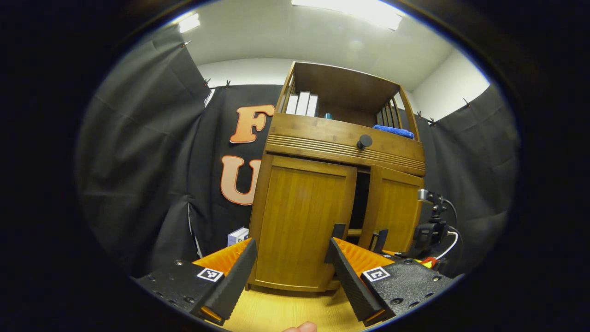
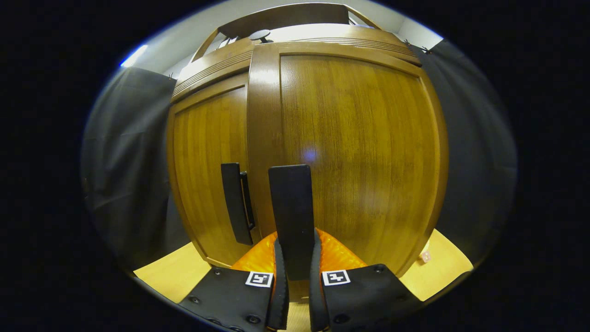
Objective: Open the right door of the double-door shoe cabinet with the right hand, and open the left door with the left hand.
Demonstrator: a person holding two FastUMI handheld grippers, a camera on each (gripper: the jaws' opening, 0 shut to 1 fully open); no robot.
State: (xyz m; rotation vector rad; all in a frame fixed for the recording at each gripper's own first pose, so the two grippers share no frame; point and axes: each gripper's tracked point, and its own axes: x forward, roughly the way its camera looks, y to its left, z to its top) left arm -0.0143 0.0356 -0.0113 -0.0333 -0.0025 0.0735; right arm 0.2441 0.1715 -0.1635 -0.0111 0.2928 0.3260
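Bright ceiling lights (image 1: 350, 9); sharp centre, perhaps softer fisheye edges.

dark gap (image 1: 359, 198) open between doors, left door (image 1: 302, 221) blocks ahead

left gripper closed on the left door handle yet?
No: in the left gripper view the left gripper is open short of the cabinet, its fingers spread with nothing between them, and the left door's handle is untouched.
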